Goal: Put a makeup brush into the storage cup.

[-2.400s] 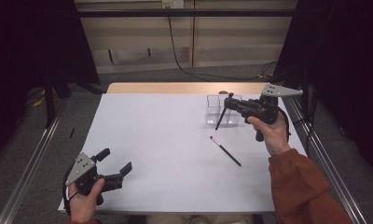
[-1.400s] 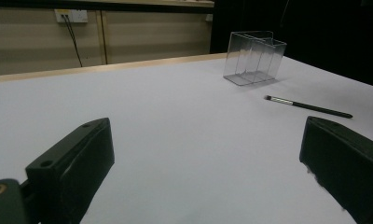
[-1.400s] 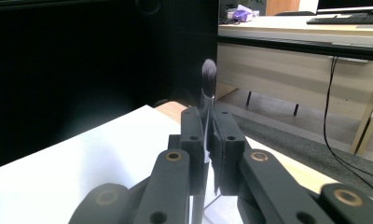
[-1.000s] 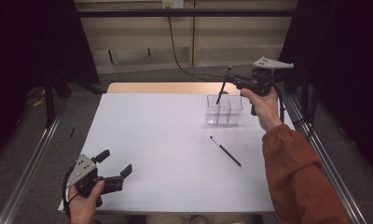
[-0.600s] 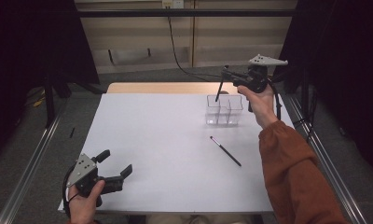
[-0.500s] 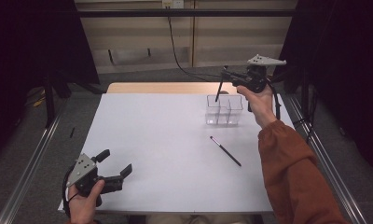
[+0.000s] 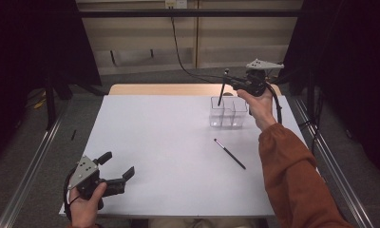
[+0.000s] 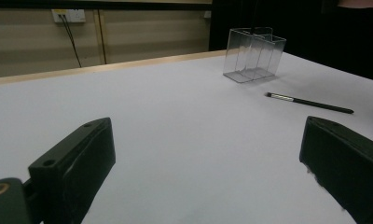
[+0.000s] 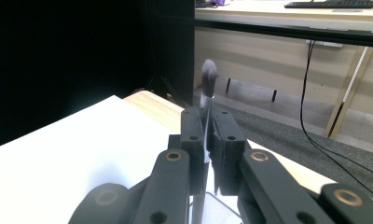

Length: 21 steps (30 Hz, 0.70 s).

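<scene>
1. Right gripper has its fingers clamped on a slim black makeup brush, held upright above a clear plastic divided box on the white table.
2. Left gripper rests at the table's near edge, fingers apart and empty.
3. A second black brush lies on the table near the box.

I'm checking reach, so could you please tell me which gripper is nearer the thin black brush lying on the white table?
Right. The right gripper hovers beyond the brush, above the clear box; the left gripper sits far across the table.
</scene>
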Each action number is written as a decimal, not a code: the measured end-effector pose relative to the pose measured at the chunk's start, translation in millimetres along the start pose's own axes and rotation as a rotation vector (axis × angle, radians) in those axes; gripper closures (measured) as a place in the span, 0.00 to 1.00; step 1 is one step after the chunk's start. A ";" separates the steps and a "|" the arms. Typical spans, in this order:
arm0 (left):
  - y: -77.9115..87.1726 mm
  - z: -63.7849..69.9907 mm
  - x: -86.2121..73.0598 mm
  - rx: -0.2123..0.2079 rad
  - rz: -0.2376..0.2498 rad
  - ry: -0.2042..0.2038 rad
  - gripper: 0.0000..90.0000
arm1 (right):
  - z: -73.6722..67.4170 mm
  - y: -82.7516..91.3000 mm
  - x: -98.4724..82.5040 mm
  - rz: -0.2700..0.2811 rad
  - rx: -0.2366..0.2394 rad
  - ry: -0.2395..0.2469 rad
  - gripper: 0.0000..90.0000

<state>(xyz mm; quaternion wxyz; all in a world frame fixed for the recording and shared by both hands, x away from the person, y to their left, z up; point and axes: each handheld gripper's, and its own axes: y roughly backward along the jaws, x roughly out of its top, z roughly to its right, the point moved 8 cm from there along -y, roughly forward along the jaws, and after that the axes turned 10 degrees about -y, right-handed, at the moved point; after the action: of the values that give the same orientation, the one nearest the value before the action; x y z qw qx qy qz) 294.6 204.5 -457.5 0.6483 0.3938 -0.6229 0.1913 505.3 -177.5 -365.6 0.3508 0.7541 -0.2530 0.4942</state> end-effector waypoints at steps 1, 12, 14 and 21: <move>-0.2 -0.1 0.0 0.000 0.000 -0.002 0.04 | 0.3 -0.9 -0.8 -0.001 -0.001 0.004 0.94; 0.2 0.1 -0.4 0.001 -0.003 -0.005 0.04 | 1.6 -5.4 -10.8 -0.013 -0.002 -0.002 0.94; 0.4 -0.1 -0.5 0.001 -0.004 -0.007 0.04 | 1.5 -6.4 -12.7 -0.018 0.000 0.001 0.94; -0.3 -0.5 -1.3 0.003 -0.010 -0.014 0.04 | 3.4 -8.9 -19.6 -0.038 -0.006 0.002 0.94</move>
<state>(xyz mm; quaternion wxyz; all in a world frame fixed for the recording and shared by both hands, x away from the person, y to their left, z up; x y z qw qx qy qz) 294.9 205.0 -458.8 0.6442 0.3993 -0.6251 0.1864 506.2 -173.9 -387.1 0.3625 0.7573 -0.2398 0.4874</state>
